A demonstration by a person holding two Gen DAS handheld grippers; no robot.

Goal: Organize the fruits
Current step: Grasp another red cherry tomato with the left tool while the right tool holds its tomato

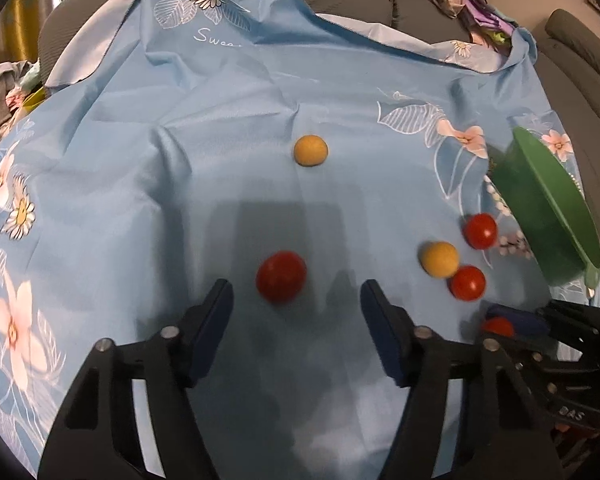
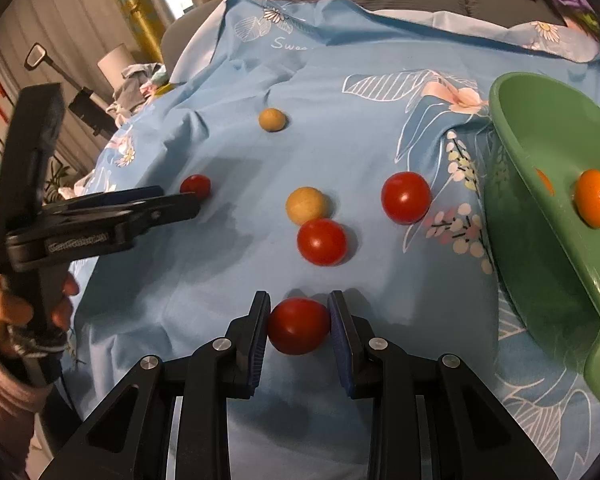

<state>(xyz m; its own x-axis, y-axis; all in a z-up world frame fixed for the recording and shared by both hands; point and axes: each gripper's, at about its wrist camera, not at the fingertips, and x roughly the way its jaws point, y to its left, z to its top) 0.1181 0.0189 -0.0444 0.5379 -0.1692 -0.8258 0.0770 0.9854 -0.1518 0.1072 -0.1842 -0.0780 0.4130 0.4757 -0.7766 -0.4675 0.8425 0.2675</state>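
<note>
- Left tongs: the jaws stand partly apart with nothing between the pads. A red tomato lies on the blue cloth just ahead of the tips, a little nearer the left pad. The risk I see here is an off-centre close: one pad would meet the round fruit first and nudge it away over the soft, creased cloth.
- Loose fruit in the middle: one yellow fruit lies far off up the cloth. A second yellow one touches a tomato, with another tomato near the bowl. A careless pass by either tongs could knock the touching pair apart and send them rolling.
- Right tongs: closed down on a tomato, both blue pads pressing its sides, the fruit low by the cloth. The skin is smooth and the body soft, so in my judgement too hard a squeeze could bruise or split it, and too light a one could let it slip on the way over.
- Green bowl, far right: it sits tilted on the cloth with an orange inside. A dropped tomato could roll back out, or a bump on the rim could tip it.
</note>
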